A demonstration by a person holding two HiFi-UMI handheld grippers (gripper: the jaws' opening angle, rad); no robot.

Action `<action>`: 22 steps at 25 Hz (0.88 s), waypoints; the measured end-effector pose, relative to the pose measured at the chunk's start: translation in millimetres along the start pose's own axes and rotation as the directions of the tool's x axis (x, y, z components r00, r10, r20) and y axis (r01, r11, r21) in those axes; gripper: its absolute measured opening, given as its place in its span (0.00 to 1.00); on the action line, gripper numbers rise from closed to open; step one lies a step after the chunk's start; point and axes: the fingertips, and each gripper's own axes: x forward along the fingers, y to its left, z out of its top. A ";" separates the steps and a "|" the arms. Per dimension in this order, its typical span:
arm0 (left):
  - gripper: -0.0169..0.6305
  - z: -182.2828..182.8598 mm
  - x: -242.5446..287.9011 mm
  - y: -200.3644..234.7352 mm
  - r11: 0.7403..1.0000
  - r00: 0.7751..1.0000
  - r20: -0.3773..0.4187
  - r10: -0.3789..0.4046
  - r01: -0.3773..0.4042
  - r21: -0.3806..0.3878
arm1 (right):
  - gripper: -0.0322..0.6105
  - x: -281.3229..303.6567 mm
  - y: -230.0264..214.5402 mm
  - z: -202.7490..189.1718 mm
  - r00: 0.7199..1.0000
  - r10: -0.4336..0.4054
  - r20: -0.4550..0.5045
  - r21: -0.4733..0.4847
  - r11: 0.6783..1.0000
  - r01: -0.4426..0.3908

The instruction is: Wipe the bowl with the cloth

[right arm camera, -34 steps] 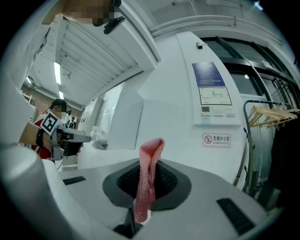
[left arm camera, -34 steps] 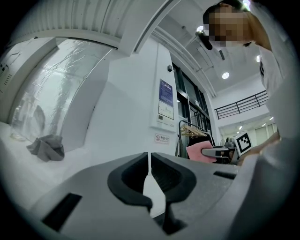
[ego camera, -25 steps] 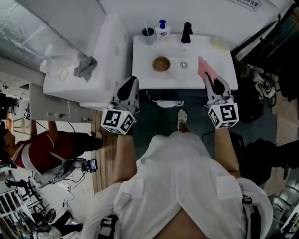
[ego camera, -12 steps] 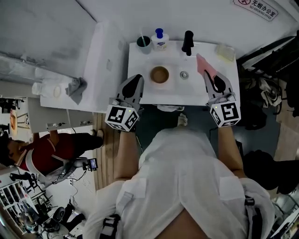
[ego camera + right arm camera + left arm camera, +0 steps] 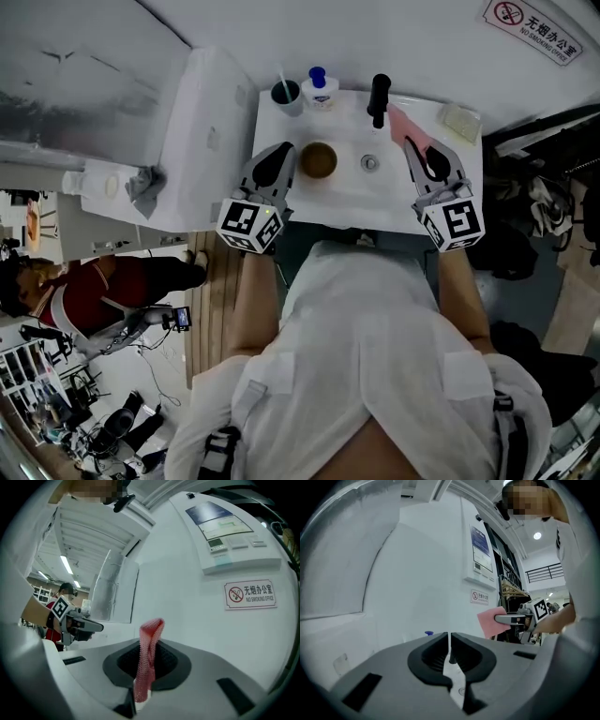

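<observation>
A brown bowl (image 5: 320, 159) sits in the white sink (image 5: 412, 192), left of the drain (image 5: 369, 163). My left gripper (image 5: 283, 152) is shut and empty, with its tips just left of the bowl's rim. In the left gripper view the jaws (image 5: 449, 638) meet with nothing between them. My right gripper (image 5: 414, 145) is shut on a pink cloth (image 5: 400, 125), held above the sink's right part, near the black faucet (image 5: 378, 94). In the right gripper view the cloth (image 5: 151, 637) sticks up from between the jaws (image 5: 144, 667). The bowl is hidden in both gripper views.
At the sink's back edge stand a dark cup (image 5: 285, 91) with a stick in it and a soap bottle (image 5: 319, 87). A pale sponge (image 5: 461, 120) lies at the back right. A white cabinet top (image 5: 202, 141) with a grey rag (image 5: 143, 184) adjoins on the left.
Both grippers have moved forward over the sink. The left one has come up beside the bowl and the right one has carried the cloth toward the faucet. Neither grip has changed.
</observation>
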 end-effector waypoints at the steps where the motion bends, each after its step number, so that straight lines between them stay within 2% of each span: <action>1: 0.06 -2.3 2.7 0.0 1.000 1.000 -0.011 -0.001 0.001 0.003 | 0.11 3.2 -1.6 -1.1 1.000 0.006 0.000 0.002 1.000 -0.006; 7: 0.06 -14.4 14.6 6.5 1.000 0.999 -0.050 0.011 -0.011 0.000 | 0.11 18.6 -6.2 -6.0 0.999 0.037 -0.008 0.012 0.999 -0.037; 13: 0.06 -31.2 30.5 14.6 1.000 0.992 -0.124 -0.025 0.025 0.003 | 0.11 30.1 -8.1 -11.0 0.999 0.038 -0.027 0.026 0.999 -0.037; 18: 0.06 -54.6 47.4 23.8 0.997 0.977 -0.203 -0.068 0.075 0.027 | 0.11 39.0 -4.5 -21.0 0.998 0.042 -0.046 0.032 0.999 -0.040; 22: 0.06 -80.8 56.7 30.9 0.992 0.954 -0.281 -0.102 0.118 0.041 | 0.11 40.9 3.8 -31.7 0.996 0.044 -0.073 0.044 0.998 -0.041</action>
